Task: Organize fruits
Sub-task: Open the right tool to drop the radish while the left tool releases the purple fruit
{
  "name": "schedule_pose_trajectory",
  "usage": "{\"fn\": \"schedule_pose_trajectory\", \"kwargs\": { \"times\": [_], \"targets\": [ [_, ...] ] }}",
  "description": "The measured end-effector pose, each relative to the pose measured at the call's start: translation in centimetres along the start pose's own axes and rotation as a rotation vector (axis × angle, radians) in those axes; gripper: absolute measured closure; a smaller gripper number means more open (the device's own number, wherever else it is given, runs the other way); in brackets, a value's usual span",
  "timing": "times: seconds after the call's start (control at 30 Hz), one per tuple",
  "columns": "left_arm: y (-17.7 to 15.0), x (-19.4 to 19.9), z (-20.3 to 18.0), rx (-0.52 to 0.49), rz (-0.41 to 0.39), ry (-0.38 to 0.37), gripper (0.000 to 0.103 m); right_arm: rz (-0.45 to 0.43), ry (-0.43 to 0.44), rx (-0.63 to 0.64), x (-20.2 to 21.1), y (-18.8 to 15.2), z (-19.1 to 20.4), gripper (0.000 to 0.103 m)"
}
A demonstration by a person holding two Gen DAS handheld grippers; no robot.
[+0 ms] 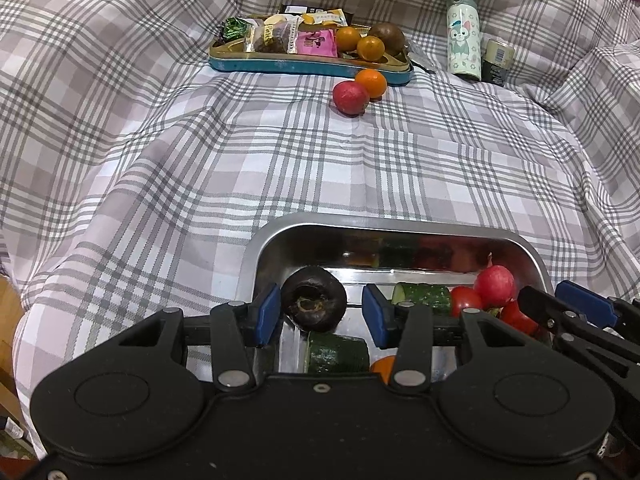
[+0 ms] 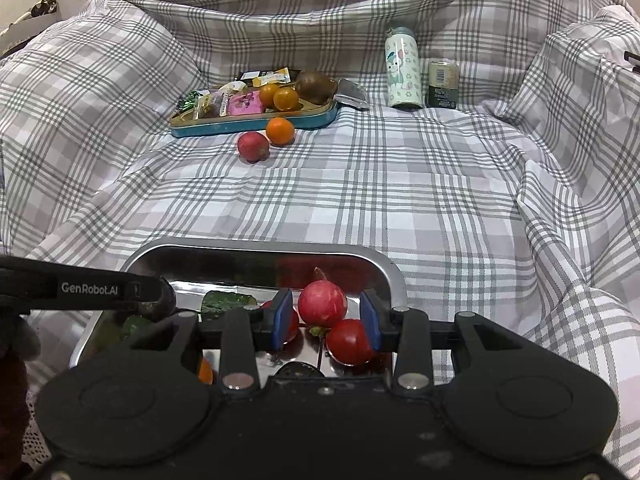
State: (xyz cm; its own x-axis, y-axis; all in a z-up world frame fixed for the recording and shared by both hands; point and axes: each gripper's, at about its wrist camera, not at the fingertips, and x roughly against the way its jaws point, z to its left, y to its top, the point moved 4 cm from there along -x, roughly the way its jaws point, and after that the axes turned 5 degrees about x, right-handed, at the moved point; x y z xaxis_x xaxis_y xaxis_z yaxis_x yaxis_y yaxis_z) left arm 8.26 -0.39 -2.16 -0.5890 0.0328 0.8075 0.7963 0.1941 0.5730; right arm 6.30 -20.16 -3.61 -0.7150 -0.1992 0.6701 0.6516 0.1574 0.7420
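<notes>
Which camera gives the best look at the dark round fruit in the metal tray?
The left wrist view: the dark round fruit sits in full sight between the open fingers of the left hand-held gripper. In the right wrist view only a dark edge shows behind that gripper's arm.

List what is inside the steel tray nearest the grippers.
The steel tray holds a dark round fruit, cucumber pieces, a pink radish, red tomatoes and something orange. The grippers hide its near end.
</notes>
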Motion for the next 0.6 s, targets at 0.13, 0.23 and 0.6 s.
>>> {"fn": "schedule_pose_trajectory", "kwargs": {
  "times": [0.13,0.23,0.6],
  "targets": [
    [0.0,0.1,-0.1,0.000,-0.001,0.003,0.050,0.003,0.002,0.000,0.0,0.0,0.0,0.063],
    [0.1,0.1,-0.1,0.000,-0.002,0.003,0.050,0.007,0.005,-0.007,-0.1,0.0,-0.2,0.063],
    [2.0,0.2,-0.1,-0.010,-0.032,0.001,0.050,0.008,0.008,-0.035,-1.4,1.4,-1.2,0.063]
  ]
}}
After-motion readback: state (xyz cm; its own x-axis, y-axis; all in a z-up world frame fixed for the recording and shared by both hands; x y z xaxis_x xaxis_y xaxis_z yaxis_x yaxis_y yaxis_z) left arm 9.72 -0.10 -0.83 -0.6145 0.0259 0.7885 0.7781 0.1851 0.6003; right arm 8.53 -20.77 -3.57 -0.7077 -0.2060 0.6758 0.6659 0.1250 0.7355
